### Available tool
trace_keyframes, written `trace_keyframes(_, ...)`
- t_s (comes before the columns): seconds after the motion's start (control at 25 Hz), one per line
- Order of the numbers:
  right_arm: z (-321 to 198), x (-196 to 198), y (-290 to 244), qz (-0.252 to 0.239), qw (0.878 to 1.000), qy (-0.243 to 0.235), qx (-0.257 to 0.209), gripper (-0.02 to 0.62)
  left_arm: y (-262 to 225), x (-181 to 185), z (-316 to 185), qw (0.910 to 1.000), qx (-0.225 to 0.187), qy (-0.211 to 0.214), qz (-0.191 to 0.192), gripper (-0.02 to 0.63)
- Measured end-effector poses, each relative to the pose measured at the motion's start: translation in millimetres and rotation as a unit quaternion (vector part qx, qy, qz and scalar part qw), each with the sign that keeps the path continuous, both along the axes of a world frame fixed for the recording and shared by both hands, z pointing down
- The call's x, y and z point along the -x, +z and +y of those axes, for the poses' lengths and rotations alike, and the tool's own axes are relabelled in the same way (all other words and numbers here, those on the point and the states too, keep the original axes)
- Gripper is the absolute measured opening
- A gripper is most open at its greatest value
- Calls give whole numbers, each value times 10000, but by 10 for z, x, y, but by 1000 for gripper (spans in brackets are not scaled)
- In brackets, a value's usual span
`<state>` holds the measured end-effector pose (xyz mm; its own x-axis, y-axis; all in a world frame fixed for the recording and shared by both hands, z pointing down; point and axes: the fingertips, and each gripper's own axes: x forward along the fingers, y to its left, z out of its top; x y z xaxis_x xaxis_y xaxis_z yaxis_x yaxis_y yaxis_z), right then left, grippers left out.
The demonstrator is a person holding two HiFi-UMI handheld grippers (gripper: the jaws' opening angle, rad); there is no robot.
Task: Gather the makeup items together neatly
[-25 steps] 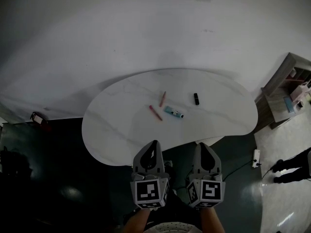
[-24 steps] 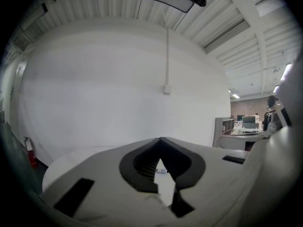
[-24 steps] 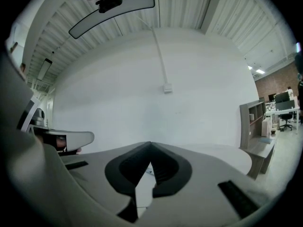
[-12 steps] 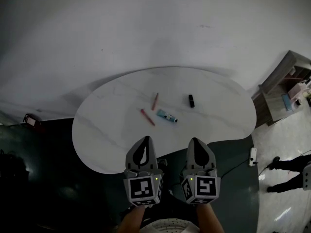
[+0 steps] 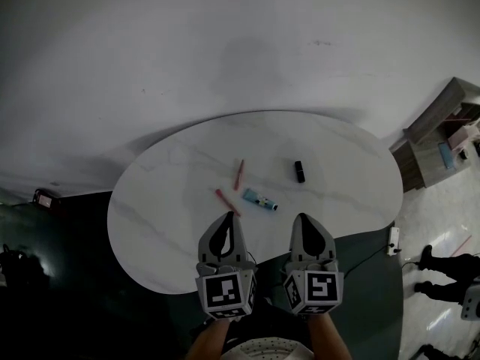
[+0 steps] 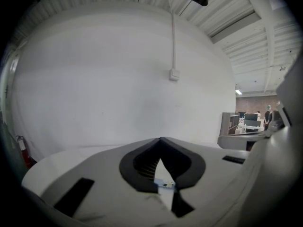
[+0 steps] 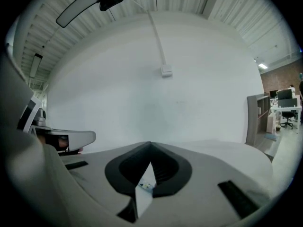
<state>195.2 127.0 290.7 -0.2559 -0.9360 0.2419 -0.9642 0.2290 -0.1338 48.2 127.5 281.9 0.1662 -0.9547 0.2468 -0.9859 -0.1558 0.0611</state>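
Observation:
On the white oval table (image 5: pixel 165 201) lie a pink pencil (image 5: pixel 239 175), a red pencil (image 5: pixel 227 202), a teal tube (image 5: pixel 259 199) and, further right, a small black stick (image 5: pixel 299 171). My left gripper (image 5: pixel 229 217) hangs over the table's near edge, just short of the red pencil, with its jaws shut and nothing in them. My right gripper (image 5: pixel 304 218) is beside it, shut and empty. In the left gripper view the closed tips (image 6: pixel 161 139) meet, and a bit of the tube (image 6: pixel 164 184) shows through the gap below them. The right gripper view shows the same closed tips (image 7: pixel 150 144).
A wooden shelf unit (image 5: pixel 442 126) stands to the right of the table. A power strip (image 5: pixel 393 240) and its cable lie on the dark floor. A person's legs (image 5: pixel 444 265) are at the far right. A red object (image 5: pixel 41 198) sits on the floor at the left.
Both grippers have come forward from below the table's edge to over its near rim, closer to the items. The items have not moved on the table.

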Motion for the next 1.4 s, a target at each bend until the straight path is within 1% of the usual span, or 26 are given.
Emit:
trace_keyframes(0.16, -320, 109, 121, 35, 9999, -41, 144, 2, 98, 77, -322, 10000, 48, -6, 77, 41)
trace_keyframes(0.32, -619, 273, 235, 52, 9994, -104, 313, 3, 219, 236, -607, 9997, 250, -45, -13, 41)
trace_keyframes(0.44, -830, 386, 299, 31, 9990, -133, 420, 3, 330, 349, -800, 9993, 360, -94, 63, 41)
trace_keyframes(0.68, -1043, 634, 538, 75, 9967, -295, 748, 3, 505, 591, -1022, 9980, 580, -207, 112, 41)
trace_keyframes(0.76, -1080, 719, 632, 138, 9954, -368, 872, 3, 562, 671, -1061, 9973, 675, -255, 142, 41)
trace_keyframes(1.04, -1125, 983, 831, 279, 9905, -656, 1175, 3, 735, 928, -1085, 9951, 806, -514, 272, 41)
trace_keyframes(1.2, -1110, 1122, 934, 353, 9864, -872, 1348, 3, 827, 1066, -1015, 9923, 934, -731, 358, 41)
trace_keyframes(1.24, -1112, 1159, 961, 368, 9853, -920, 1390, 14, 845, 1102, -1001, 9917, 956, -778, 378, 41)
trace_keyframes(1.4, -1084, 1303, 1090, 519, 9787, -1175, 1603, 20, 925, 1211, -925, 9885, 1093, -973, 382, 41)
